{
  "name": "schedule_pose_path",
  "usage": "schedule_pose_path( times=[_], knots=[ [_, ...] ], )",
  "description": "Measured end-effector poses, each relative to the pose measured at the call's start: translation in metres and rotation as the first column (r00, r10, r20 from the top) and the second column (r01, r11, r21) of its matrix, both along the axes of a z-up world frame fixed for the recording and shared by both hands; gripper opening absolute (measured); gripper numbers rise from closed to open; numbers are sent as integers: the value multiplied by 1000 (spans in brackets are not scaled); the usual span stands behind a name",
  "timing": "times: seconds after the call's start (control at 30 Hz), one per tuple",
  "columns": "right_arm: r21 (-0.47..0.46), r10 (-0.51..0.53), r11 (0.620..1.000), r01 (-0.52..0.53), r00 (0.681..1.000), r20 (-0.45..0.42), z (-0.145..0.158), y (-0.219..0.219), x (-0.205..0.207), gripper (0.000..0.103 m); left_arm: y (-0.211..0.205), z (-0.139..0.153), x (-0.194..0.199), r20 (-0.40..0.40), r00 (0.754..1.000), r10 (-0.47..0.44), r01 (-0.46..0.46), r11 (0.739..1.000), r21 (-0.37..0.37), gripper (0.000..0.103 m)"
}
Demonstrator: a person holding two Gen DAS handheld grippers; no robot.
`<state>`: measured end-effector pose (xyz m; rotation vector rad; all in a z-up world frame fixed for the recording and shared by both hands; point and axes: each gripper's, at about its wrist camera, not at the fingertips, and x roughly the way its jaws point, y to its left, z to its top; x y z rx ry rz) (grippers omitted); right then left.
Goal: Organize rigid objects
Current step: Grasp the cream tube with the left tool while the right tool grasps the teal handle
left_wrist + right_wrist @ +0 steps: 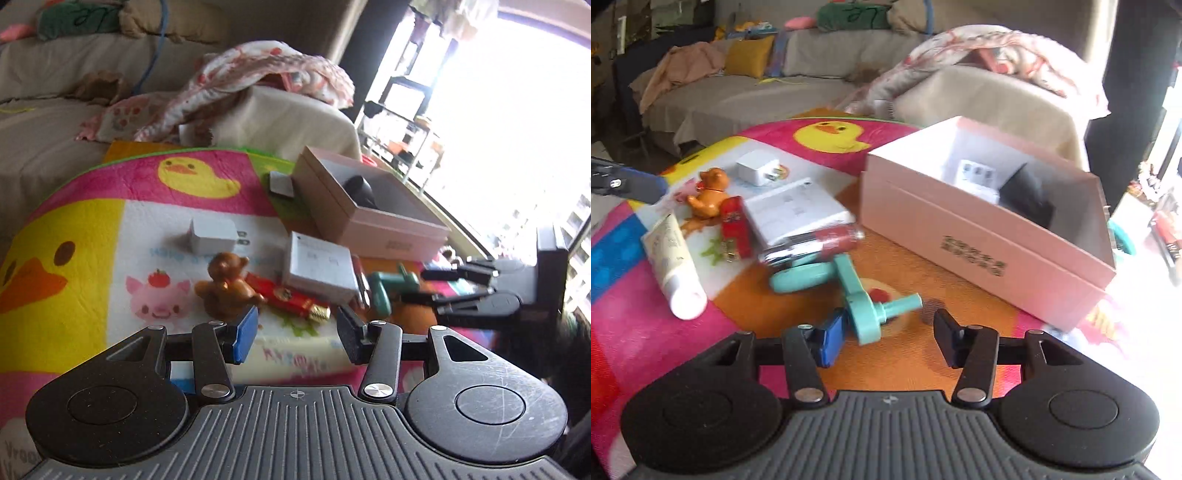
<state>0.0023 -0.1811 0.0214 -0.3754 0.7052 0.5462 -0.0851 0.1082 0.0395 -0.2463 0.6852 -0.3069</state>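
Observation:
A pink open box [979, 236] stands on the colourful mat at the right, also in the left wrist view [369, 218]; a black object [1028, 199] and a small white item lie inside. Loose on the mat: a brown bear figure [227, 288], a red and gold piece [288, 297], a flat white box [319, 267], a white charger [214, 236], a teal tool [857, 291] and a white tube [674, 262]. My left gripper [293, 334] is open and empty, just short of the bear. My right gripper [886, 338] is open and empty, the teal tool between its fingers.
The cartoon mat [92, 229] covers the table. A sofa [746, 92] with cushions and a patterned blanket [258, 74] lies behind. A bright window and metal shelves [410, 122] are at the right. A small grey block [280, 182] sits beside the pink box.

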Motion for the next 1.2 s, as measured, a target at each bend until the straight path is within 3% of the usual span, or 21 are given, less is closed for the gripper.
schedule_pose_path(
  times=[0.07, 0.1, 0.17, 0.23, 0.3, 0.43, 0.57, 0.67, 0.77, 0.87, 0.93, 1.0, 1.2],
  knots=[
    [-56, -81, 995, 86, 993, 89, -5, -10, 1, 51, -11, -1, -6, -18, 999, -44, 45, 997, 61, 52],
    [-45, -103, 993, 108, 991, 89, -5, -17, 3, 51, -15, -2, -8, -33, 998, -55, 58, 993, 98, 52],
    [41, -110, 993, 109, 994, 8, -4, -31, 6, 51, -17, -4, -9, -52, 998, -43, 51, 988, 146, 52],
    [124, -94, 987, 102, 993, -72, -6, -38, 6, 63, -6, -5, -4, -64, 998, 10, 0, 990, 143, 52],
    [173, -82, 980, 99, 992, -99, -9, -38, 2, 71, 13, -4, 0, -55, 995, 80, -75, 992, 99, 52],
    [174, -73, 981, 84, 995, -71, -13, -31, -5, 81, 57, -13, 14, -95, 978, 188, -196, 976, -94, 52],
    [206, -65, 975, 83, 994, -89, -12, -35, -4, 83, 67, -29, 18, -163, 974, 159, -190, 962, -195, 52],
    [244, -67, 965, 91, 992, -106, -12, -40, -2, 83, 51, -32, 11, -174, 982, 65, -104, 969, -225, 53],
    [257, -69, 962, 96, 991, -113, -12, -41, -1, 85, 24, -26, 2, -164, 986, -39, 17, 991, -133, 53],
    [244, -66, 965, 91, 992, -108, -13, -38, -2, 87, -10, -18, -10, -134, 983, -125, 135, 988, 69, 53],
    [237, -68, 967, 91, 992, -105, -13, -36, -3, 87, -29, -12, -17, -104, 981, -162, 182, 958, 222, 52],
    [235, -68, 968, 91, 992, -103, -13, -36, -3, 87, -43, -7, -21, -74, 975, -212, 224, 920, 321, 52],
    [221, -62, 972, 83, 993, -100, -14, -33, -3, 89, -68, 0, -5, -63, 945, -320, 316, 850, 422, 53]
  ],
)
